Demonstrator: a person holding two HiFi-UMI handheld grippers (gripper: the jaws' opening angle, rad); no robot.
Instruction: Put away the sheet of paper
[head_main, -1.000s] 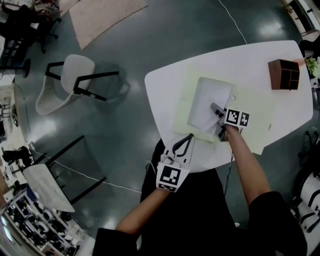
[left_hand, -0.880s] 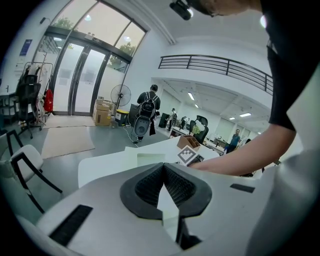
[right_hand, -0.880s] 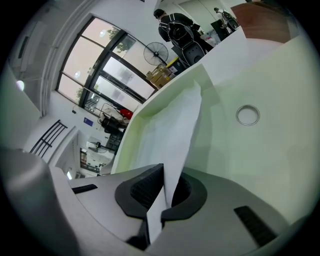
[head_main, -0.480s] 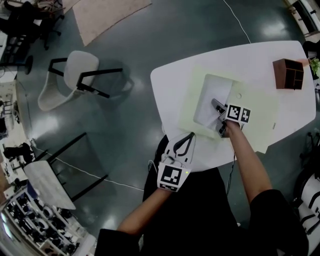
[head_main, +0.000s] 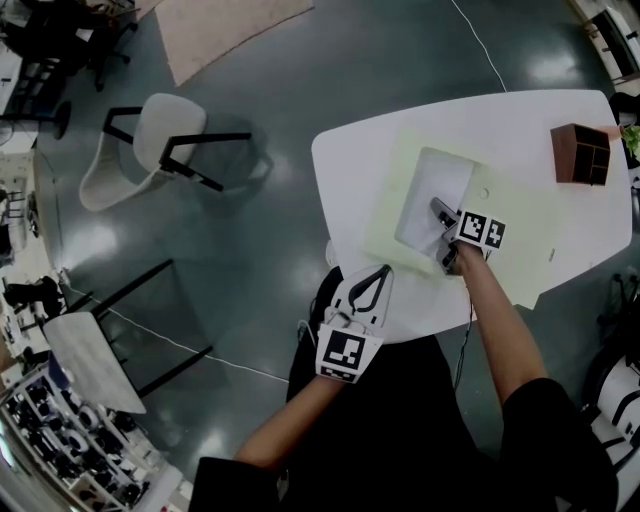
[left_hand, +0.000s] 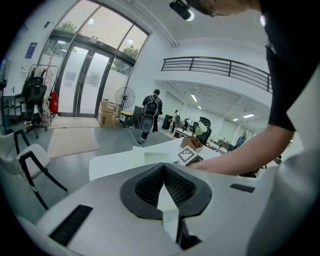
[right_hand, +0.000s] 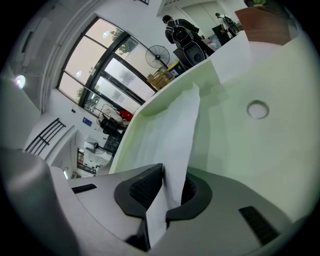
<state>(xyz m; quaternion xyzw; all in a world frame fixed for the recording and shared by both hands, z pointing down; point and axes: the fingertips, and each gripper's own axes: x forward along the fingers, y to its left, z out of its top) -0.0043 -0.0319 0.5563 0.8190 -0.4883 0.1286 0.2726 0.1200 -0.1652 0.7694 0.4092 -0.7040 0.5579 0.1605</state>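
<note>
"White sheet of paper (head_main: 432, 195), where's it sitting?"

"On the pale green mat (head_main: 520, 225), towards the mat's left side, about mid-table. Its near end is pinched in the right tool (right_hand: 174, 175), jaws clamped tight on it, and there the paper bends up off the mat."

"And the other one?"

"The left tool (head_main: 380, 271) hangs over the table's near edge, well apart from the sheet, jaws together with nothing between them."

"Anything else on the table (head_main: 380, 150)?"

"A small ring (head_main: 484, 193) on the mat just right of the paper, and a brown wooden box (head_main: 580, 153) at the far right corner. Past the left edge, a white chair (head_main: 150, 150) stands on the dark floor."
</note>
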